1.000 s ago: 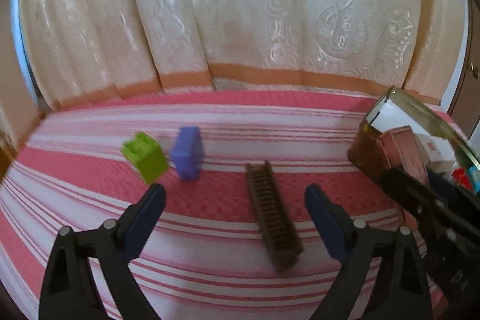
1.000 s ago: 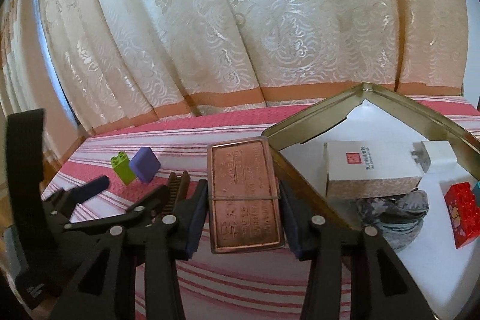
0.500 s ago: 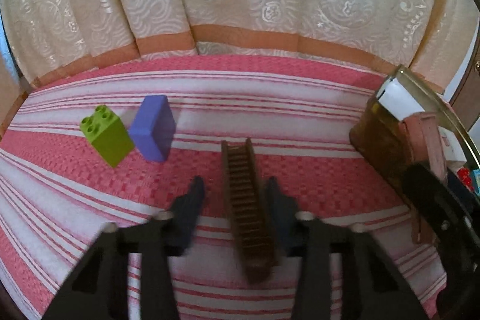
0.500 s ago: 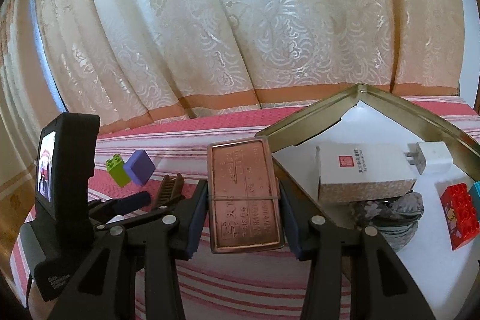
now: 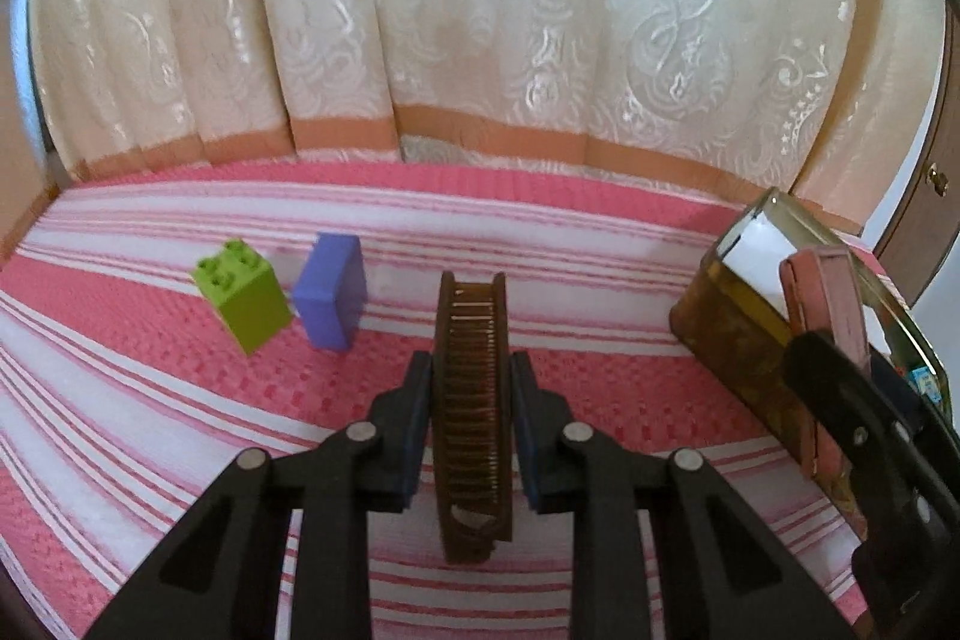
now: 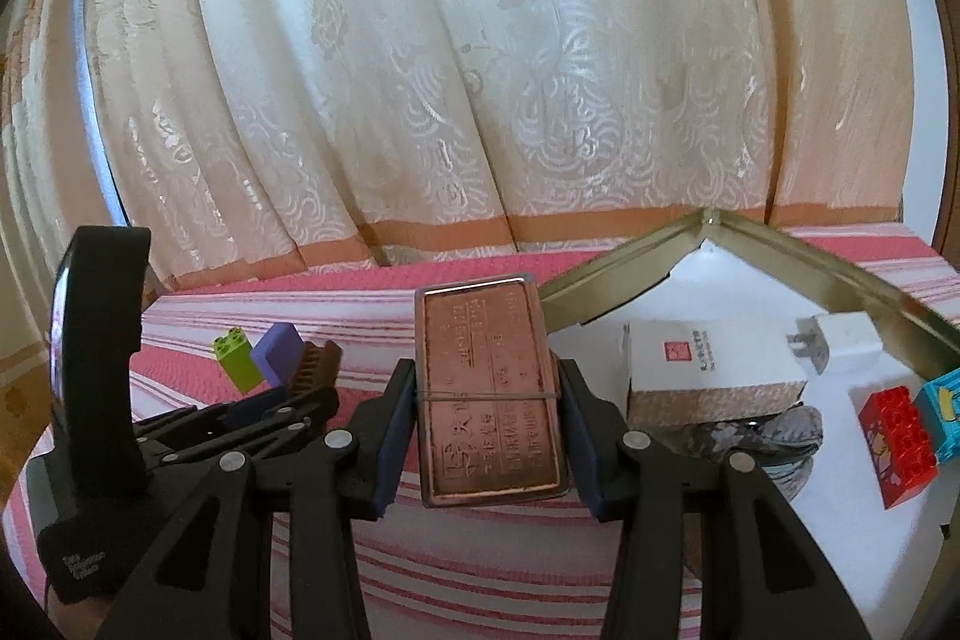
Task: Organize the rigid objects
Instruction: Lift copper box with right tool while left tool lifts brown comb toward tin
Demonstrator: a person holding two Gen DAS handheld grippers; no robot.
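My left gripper is shut on a brown comb that stands on its edge between the pads, just over the pink striped cloth. My right gripper is shut on a copper-coloured flat tin held level above the cloth, just left of a gold metal box. The comb and the left gripper also show at the left of the right wrist view. The tin and the box show at the right of the left wrist view.
A green brick and a purple block stand on the cloth left of the comb. The box holds a white carton, a white charger, a red brick and a grey crumpled thing. A cream curtain hangs behind.
My left gripper moved onto the comb and closed its jaws around it. The right gripper kept hold of the tin and shifted only slightly.
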